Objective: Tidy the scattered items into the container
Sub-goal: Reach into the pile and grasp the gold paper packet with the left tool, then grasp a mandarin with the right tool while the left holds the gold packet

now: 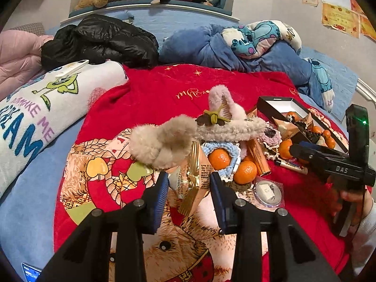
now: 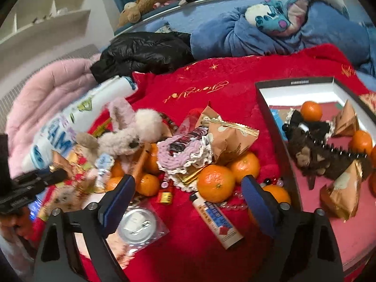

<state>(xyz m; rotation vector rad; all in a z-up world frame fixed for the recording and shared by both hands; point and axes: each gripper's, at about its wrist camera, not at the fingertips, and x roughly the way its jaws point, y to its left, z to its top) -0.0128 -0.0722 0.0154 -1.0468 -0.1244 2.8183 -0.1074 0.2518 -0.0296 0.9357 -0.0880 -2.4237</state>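
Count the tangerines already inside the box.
4 tangerines in the box: one by the back wall, one toward the right, two cut off at the picture's right edge. The gold packets may hide more.

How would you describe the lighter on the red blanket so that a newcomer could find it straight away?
Start at the black-walled box on the red blanket, then look just left of its near corner. The lighter lies flat there, below the big mandarin, between the right gripper's open fingers. It is the only white stick with a blue-and-red label.
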